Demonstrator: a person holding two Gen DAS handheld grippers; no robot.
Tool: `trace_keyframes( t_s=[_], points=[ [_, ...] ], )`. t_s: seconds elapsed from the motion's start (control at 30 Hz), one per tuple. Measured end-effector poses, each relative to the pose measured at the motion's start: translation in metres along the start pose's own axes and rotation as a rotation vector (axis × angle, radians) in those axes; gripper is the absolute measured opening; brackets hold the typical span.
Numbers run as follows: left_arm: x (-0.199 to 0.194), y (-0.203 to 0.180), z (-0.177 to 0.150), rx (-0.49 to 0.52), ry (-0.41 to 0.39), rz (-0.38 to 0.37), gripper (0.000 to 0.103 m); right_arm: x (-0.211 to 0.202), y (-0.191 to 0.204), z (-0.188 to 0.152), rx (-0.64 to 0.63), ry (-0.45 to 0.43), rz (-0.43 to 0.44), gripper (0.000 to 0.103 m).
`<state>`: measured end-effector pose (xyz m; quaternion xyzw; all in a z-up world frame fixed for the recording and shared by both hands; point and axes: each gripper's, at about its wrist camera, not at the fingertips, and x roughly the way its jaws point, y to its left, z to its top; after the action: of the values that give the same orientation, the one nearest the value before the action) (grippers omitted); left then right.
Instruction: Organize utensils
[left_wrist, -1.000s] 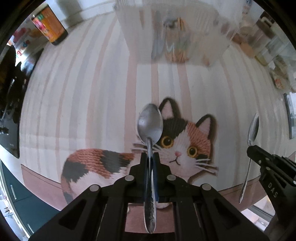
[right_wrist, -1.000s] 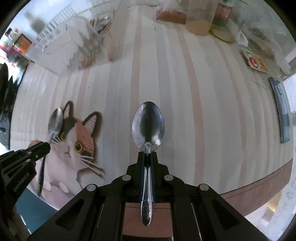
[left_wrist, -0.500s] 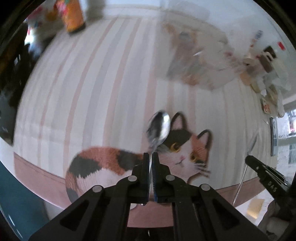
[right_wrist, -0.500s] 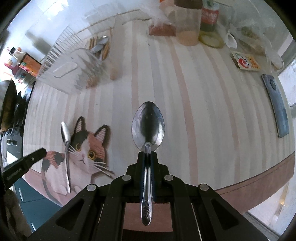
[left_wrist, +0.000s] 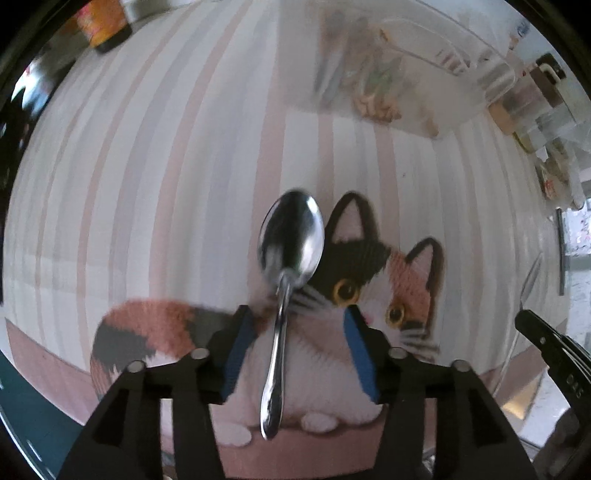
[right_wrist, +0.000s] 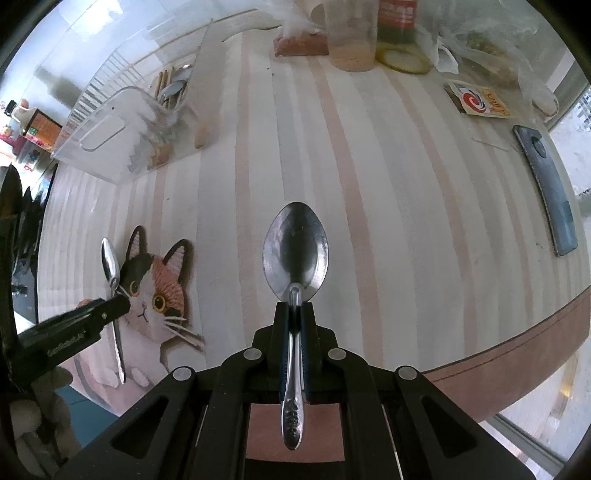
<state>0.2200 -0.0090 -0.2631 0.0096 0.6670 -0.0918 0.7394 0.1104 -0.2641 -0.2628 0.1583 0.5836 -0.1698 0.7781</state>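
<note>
My left gripper (left_wrist: 295, 332) is open, its blue pads wide apart. A steel spoon (left_wrist: 288, 269) sits loose between the jaws over the cat picture on the tablecloth; it also shows in the right wrist view (right_wrist: 110, 273). My right gripper (right_wrist: 294, 314) is shut on a second steel spoon (right_wrist: 295, 254), bowl forward, above the striped cloth. A clear plastic utensil box (right_wrist: 110, 133) with several utensils inside stands at the far left of the right view and blurred at the top of the left view (left_wrist: 388, 74).
A dark phone (right_wrist: 546, 188) lies at the right. A plastic cup (right_wrist: 351, 37), a bottle (right_wrist: 399, 22), a packet (right_wrist: 480, 101) and bags crowd the far edge. An orange-labelled bottle (left_wrist: 103, 22) stands far left. The table's brown edge (right_wrist: 517, 354) curves nearby.
My left gripper has opened and released its spoon, which now lies free between the jaws. The left view swung back towards the box. My right gripper keeps hold of its spoon.
</note>
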Motion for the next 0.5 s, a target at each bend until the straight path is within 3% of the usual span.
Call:
trace_keyframes(
  t_s=[0.17, 0.2, 0.23, 0.43, 0.5],
  points=[
    [0.005, -0.016, 0.014, 0.019, -0.046, 0.093, 0.05, 0.003, -0.002, 0.002, 0.011, -0.001, -0.006, 0.006],
    [0.004, -0.017, 0.016, 0.015, -0.063, 0.097, 0.047, 0.003, -0.002, 0.002, 0.011, -0.002, -0.007, 0.006],
    [0.003, -0.018, 0.018, 0.014, -0.077, 0.098, 0.033, 0.003, -0.002, 0.002, 0.01, -0.002, -0.007, 0.006],
    [-0.002, -0.021, 0.025, 0.035, -0.084, 0.118, 0.029, 0.004, -0.002, 0.003, 0.014, -0.001, -0.005, 0.006],
    [-0.007, -0.024, 0.026, 0.037, -0.091, 0.116, 0.022, 0.003, -0.002, 0.004, 0.017, -0.005, -0.003, 0.006]
  ],
)
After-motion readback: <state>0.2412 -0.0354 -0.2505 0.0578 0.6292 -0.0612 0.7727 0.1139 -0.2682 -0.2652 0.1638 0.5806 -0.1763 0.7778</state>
